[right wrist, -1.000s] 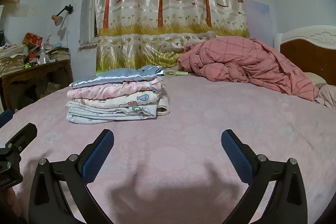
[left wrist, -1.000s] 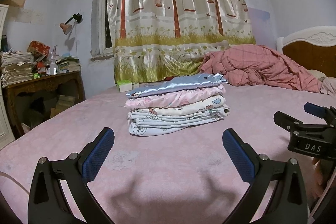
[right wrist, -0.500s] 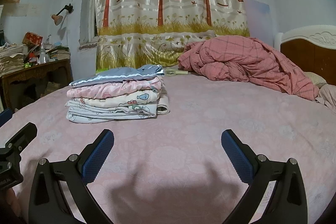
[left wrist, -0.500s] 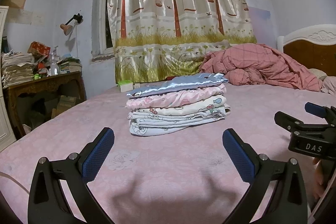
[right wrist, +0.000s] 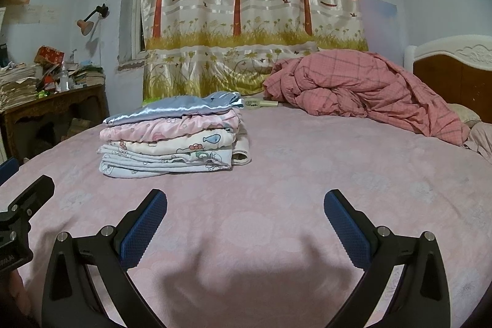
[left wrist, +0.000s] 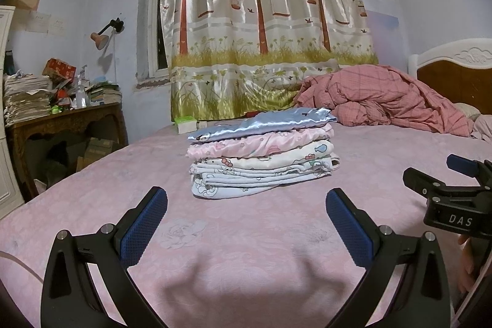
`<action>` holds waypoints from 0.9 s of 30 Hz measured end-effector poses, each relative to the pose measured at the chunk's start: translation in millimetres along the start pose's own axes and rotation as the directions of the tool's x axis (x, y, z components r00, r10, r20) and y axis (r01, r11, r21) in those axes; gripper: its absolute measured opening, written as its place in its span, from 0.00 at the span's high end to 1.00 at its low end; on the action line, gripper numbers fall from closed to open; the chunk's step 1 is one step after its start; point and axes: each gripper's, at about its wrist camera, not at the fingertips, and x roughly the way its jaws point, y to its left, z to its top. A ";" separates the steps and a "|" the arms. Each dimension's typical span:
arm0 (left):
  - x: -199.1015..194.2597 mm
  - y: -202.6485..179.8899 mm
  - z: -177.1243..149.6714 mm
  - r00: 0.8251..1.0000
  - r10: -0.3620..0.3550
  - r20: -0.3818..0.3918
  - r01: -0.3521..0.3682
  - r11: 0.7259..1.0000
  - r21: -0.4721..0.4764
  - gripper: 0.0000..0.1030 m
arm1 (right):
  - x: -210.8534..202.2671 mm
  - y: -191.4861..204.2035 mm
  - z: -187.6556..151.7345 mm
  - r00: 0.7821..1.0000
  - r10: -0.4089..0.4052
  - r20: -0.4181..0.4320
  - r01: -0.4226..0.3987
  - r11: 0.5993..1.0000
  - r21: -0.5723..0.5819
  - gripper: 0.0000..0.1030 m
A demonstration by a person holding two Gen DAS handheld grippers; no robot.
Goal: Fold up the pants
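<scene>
Stack of folded pants [left wrist: 261,156] sits mid-frame in left wrist view, left of centre in right wrist view [right wrist: 172,137], lying flat on pink bed sheet [left wrist: 246,235]. Neat pile, several layers. Top layer: shiny light-blue satin [left wrist: 261,122], slightly tilted, edge overhanging. Below it: pink printed pair [left wrist: 261,143], then cream pair with fish and cartoon prints [left wrist: 276,157], then pale blue-white printed layers at bottom [left wrist: 246,183]. Folded edges face the cameras. Bottom layer bulges out at lower left corner.
</scene>
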 end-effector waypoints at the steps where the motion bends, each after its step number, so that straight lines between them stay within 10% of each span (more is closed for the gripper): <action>1: 0.3 0.0 0.1 1.000 0.001 -0.001 -0.001 1.000 0.001 0.01 | -0.3 0.4 -0.5 1.000 0.001 0.000 -0.001 1.000 0.000 0.01; 27: -3.4 13.3 -0.5 0.999 0.035 -0.014 -0.036 0.998 -0.056 0.01 | 4.6 -3.9 -1.7 0.998 0.052 -0.021 -0.052 0.999 0.010 0.01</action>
